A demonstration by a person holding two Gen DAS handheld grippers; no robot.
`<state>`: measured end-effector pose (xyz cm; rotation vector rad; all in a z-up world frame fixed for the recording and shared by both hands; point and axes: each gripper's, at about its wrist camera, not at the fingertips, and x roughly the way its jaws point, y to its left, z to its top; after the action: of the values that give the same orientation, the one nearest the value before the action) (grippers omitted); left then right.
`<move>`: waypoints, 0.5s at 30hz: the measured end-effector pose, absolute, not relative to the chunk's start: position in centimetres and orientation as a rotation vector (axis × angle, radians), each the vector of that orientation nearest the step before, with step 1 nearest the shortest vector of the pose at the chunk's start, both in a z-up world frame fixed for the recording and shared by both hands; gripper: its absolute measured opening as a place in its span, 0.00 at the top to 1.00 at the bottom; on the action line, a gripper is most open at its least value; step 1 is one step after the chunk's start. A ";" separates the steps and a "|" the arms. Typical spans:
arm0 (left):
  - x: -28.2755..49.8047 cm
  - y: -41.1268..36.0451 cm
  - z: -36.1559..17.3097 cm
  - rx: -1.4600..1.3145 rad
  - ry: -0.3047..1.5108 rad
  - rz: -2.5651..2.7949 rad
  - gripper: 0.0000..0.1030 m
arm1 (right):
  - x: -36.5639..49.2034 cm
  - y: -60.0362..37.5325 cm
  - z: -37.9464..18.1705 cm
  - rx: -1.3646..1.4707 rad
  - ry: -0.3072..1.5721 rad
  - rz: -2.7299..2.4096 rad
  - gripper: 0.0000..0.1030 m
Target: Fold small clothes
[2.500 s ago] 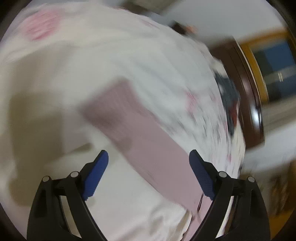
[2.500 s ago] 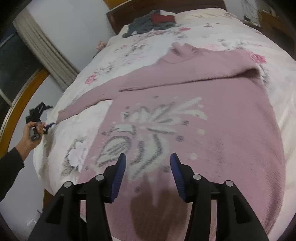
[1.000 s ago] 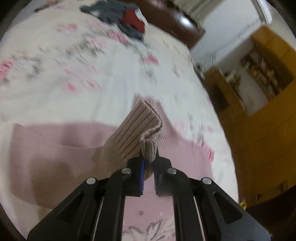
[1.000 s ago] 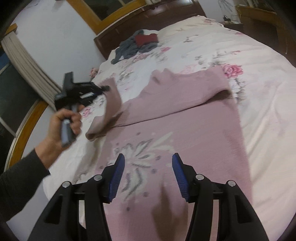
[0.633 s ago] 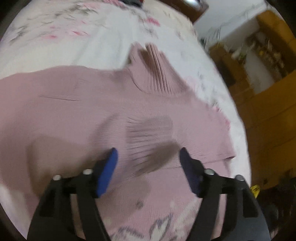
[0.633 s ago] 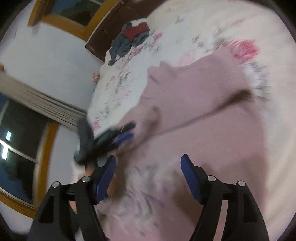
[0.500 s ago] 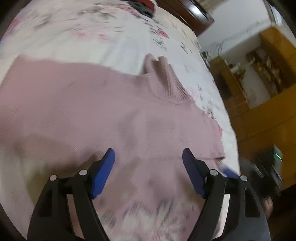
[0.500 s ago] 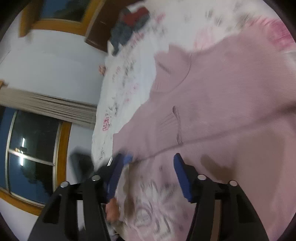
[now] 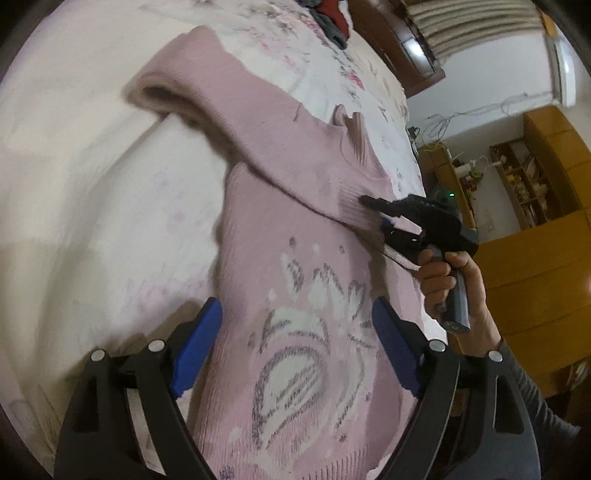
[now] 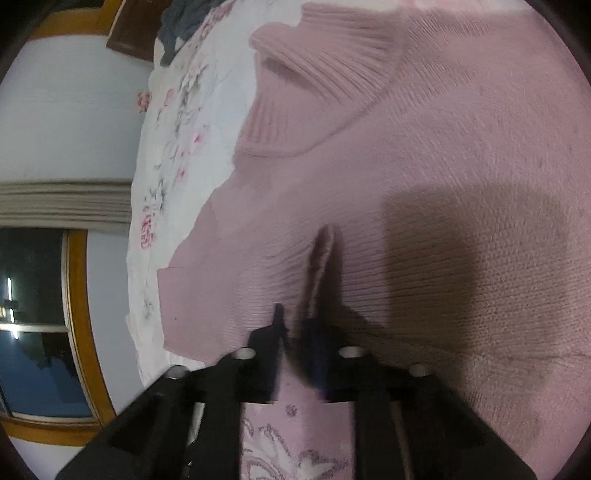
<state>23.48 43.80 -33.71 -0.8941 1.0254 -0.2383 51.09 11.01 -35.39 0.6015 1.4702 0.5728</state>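
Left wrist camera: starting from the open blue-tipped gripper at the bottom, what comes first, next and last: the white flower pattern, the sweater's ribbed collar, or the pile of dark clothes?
From the left gripper:
1. White flower pattern, right between its fingers.
2. Ribbed collar, farther up the sweater, slightly right.
3. Pile of dark clothes, at the top.
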 end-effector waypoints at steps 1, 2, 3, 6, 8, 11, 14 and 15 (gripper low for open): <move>23.3 44.1 -33.6 -0.902 1.020 -0.233 0.20 | 51.1 10.9 -34.2 0.586 1.451 0.579 0.92; 23.3 44.2 -33.3 -0.899 1.016 -0.231 0.20 | 51.2 10.6 -32.9 0.576 1.430 0.589 0.92; 23.3 44.3 -33.1 -0.895 1.015 -0.227 0.20 | 51.3 10.1 -30.9 0.567 1.396 0.603 0.93; 23.3 44.8 -32.2 -0.906 1.012 -0.226 0.20 | 51.6 8.3 -25.9 0.538 1.315 0.621 0.93; 23.5 45.2 -31.5 -0.909 1.003 -0.222 0.20 | 51.9 6.3 -21.9 0.499 1.248 0.614 0.93; 24.3 45.5 -30.4 -0.917 0.983 -0.223 0.20 | 52.5 3.3 -18.5 0.471 1.193 0.587 0.93; 25.6 45.7 -29.5 -0.923 0.968 -0.229 0.20 | 53.1 -0.5 -17.3 0.455 1.170 0.534 0.93; 26.3 45.8 -29.3 -0.926 0.963 -0.233 0.20 | 53.3 -1.6 -17.3 0.451 1.171 0.517 0.93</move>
<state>26.30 45.83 -29.30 -0.9265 0.9633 -0.2328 53.28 -1.60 -17.29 0.4514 1.1712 0.5169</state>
